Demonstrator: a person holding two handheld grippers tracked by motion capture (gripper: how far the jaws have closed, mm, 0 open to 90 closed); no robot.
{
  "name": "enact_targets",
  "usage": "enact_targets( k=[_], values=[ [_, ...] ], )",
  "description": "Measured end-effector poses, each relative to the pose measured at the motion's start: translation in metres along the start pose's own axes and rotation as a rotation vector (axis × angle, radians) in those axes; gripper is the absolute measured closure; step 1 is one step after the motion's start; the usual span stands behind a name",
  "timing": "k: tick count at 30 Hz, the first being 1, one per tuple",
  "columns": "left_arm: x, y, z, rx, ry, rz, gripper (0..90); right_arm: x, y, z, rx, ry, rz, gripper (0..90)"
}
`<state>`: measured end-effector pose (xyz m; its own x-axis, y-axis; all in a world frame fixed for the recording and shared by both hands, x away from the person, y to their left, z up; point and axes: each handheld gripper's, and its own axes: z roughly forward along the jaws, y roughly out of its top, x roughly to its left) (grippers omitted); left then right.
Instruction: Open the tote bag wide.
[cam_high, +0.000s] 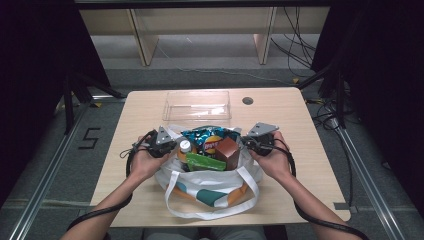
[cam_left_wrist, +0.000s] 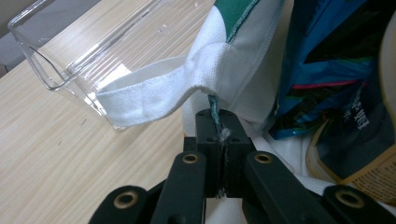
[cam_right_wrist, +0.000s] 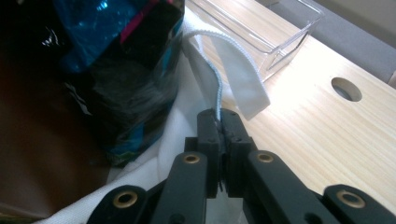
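A white tote bag (cam_high: 210, 192) with green and orange patches sits on the table, full of groceries. My left gripper (cam_high: 167, 145) is shut on the bag's left rim; in the left gripper view the fabric edge (cam_left_wrist: 215, 112) is pinched between the jaws of the left gripper (cam_left_wrist: 219, 122), below a white strap (cam_left_wrist: 154, 93). At the bag's right side my right gripper (cam_high: 250, 143) is shut on the right rim, with the cloth edge (cam_right_wrist: 215, 100) clamped in the right gripper (cam_right_wrist: 219, 122). Inside the bag are a blue crisp bag (cam_high: 210, 137), a brown box (cam_high: 227, 152), a green packet (cam_high: 205, 162) and a small bottle (cam_high: 185, 146).
A clear plastic tray (cam_high: 197, 105) stands just behind the bag, toward the table's far edge. A round hole (cam_high: 247, 100) sits in the tabletop at the back right. The bag's long handles (cam_high: 215, 205) lie near the front edge. Cables trail over the floor beyond.
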<state>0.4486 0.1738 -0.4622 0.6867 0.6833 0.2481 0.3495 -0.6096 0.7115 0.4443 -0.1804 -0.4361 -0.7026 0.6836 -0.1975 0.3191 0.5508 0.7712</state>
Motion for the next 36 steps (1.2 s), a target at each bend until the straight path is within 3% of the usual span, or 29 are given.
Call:
enact_targets(
  k=[6,7,8,13,14,17,21,22,26,29,30,32,34,36],
  values=[
    [-0.001,-0.001,-0.002,-0.019,0.004,-0.016,87.6,-0.001,-0.003,0.003,0.006,0.015,0.019,86.9],
    [0.001,-0.001,-0.004,-0.020,0.011,0.018,87.2,-0.001,-0.002,0.002,0.010,0.011,0.033,85.0],
    [-0.001,-0.002,-0.005,-0.051,0.012,-0.012,86.1,-0.002,-0.002,0.001,0.004,0.015,0.035,82.2],
    [0.004,-0.002,-0.021,-0.082,0.006,-0.009,69.4,-0.007,0.005,-0.015,-0.057,0.005,0.087,70.3],
    [0.004,-0.002,-0.028,-0.112,-0.003,-0.063,66.9,-0.008,0.007,-0.019,-0.077,0.006,0.092,69.2],
    [0.004,0.000,-0.036,-0.160,0.000,-0.102,59.2,-0.011,0.013,-0.029,-0.141,-0.005,0.112,66.8],
    [0.006,0.000,-0.045,-0.188,0.019,-0.120,50.4,-0.011,0.022,-0.041,-0.165,0.008,0.149,64.3],
    [0.006,-0.001,-0.046,-0.201,0.025,-0.141,48.9,-0.011,0.024,-0.042,-0.184,0.008,0.158,63.9],
    [0.009,-0.004,-0.048,-0.232,0.041,-0.168,44.4,-0.012,0.030,-0.048,-0.217,0.003,0.154,62.9],
    [0.010,-0.006,-0.049,-0.249,0.048,-0.198,43.0,-0.011,0.030,-0.051,-0.228,-0.016,0.179,62.9],
    [0.012,-0.006,-0.050,-0.248,0.051,-0.188,42.8,-0.013,0.029,-0.051,-0.233,-0.007,0.174,62.9],
    [0.013,-0.006,-0.050,-0.252,0.057,-0.213,42.7,-0.013,0.028,-0.052,-0.232,-0.017,0.179,63.0],
    [0.014,-0.007,-0.050,-0.252,0.061,-0.221,43.3,-0.015,0.028,-0.053,-0.239,-0.017,0.155,63.0],
    [0.015,-0.007,-0.051,-0.256,0.061,-0.223,44.5,-0.013,0.028,-0.055,-0.233,-0.018,0.195,63.0]
  ],
)
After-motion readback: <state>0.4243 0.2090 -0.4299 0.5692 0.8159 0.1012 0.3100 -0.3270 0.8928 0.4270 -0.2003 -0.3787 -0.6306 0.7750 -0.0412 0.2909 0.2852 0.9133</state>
